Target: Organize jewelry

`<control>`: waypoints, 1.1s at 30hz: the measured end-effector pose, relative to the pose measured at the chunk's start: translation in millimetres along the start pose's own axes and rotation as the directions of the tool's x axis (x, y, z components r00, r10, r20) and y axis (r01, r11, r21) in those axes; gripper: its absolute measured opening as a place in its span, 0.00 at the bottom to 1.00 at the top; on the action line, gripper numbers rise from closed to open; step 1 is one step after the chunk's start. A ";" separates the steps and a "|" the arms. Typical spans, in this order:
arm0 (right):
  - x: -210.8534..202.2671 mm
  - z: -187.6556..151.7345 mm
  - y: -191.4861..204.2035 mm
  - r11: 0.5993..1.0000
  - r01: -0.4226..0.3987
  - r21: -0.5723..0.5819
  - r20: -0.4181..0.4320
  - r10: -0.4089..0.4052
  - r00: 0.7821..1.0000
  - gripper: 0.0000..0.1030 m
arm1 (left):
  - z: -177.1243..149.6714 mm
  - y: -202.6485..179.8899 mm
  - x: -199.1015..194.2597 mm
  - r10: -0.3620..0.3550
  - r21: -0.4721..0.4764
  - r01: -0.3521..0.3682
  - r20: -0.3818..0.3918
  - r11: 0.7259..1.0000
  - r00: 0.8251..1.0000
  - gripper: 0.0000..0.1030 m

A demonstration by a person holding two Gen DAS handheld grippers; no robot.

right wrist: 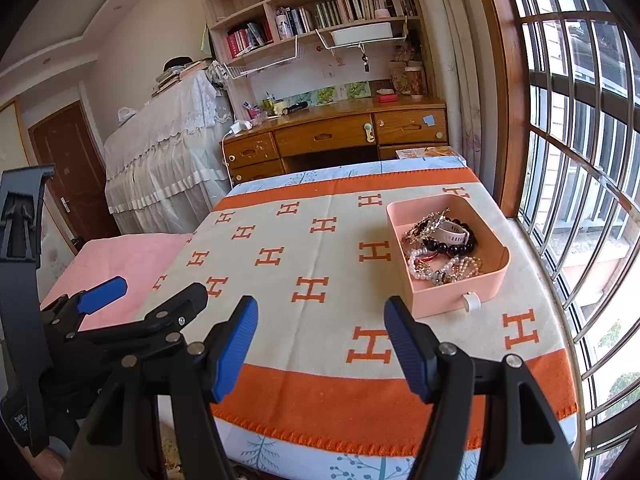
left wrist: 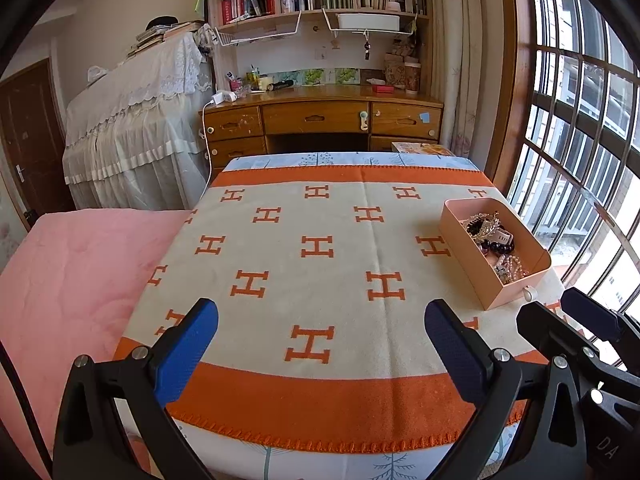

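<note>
A pink drawer-like box (left wrist: 472,266) (right wrist: 456,296) with a small white pull knob sits on the right side of an orange-and-cream blanket. Inside lies a heap of jewelry (right wrist: 440,246) (left wrist: 494,244): pearl strands, a dark bead bracelet, a white band, gold pieces. My left gripper (left wrist: 322,334) hangs open above the blanket's near part, nothing between its blue pads. My right gripper (right wrist: 320,332) is open too, empty, just near and left of the box. In the right wrist view the left gripper (right wrist: 154,292) shows at the left.
The blanket (left wrist: 320,264) covers a table with a blue tree-print cloth. A pink quilt (left wrist: 76,276) lies to the left. A barred window (right wrist: 580,200) runs along the right edge. Beyond stand a wooden desk (left wrist: 320,116), bookshelves and a lace-covered piece of furniture (left wrist: 132,128).
</note>
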State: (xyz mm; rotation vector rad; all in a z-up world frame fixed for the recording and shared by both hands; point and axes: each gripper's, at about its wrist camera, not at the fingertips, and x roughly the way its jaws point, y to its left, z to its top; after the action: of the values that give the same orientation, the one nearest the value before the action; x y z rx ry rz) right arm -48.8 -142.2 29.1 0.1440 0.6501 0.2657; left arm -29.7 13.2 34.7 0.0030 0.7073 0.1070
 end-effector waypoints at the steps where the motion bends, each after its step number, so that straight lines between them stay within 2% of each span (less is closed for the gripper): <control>1: 0.4 0.3 -0.1 1.000 0.000 0.001 -0.001 0.000 1.000 0.64 | 0.0 0.1 0.1 0.000 0.000 0.000 0.000 1.000 1.000 0.99; 33: 10.1 -5.1 -2.7 1.000 -0.010 0.020 -0.022 0.010 1.000 0.64 | -9.1 6.6 7.1 -0.004 -0.002 0.004 -0.026 1.000 1.000 0.99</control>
State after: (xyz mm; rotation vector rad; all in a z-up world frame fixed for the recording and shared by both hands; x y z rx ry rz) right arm -43.7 -141.6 18.7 0.1634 0.6737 0.2709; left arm -30.8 20.2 23.4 -0.0016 0.7334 0.1045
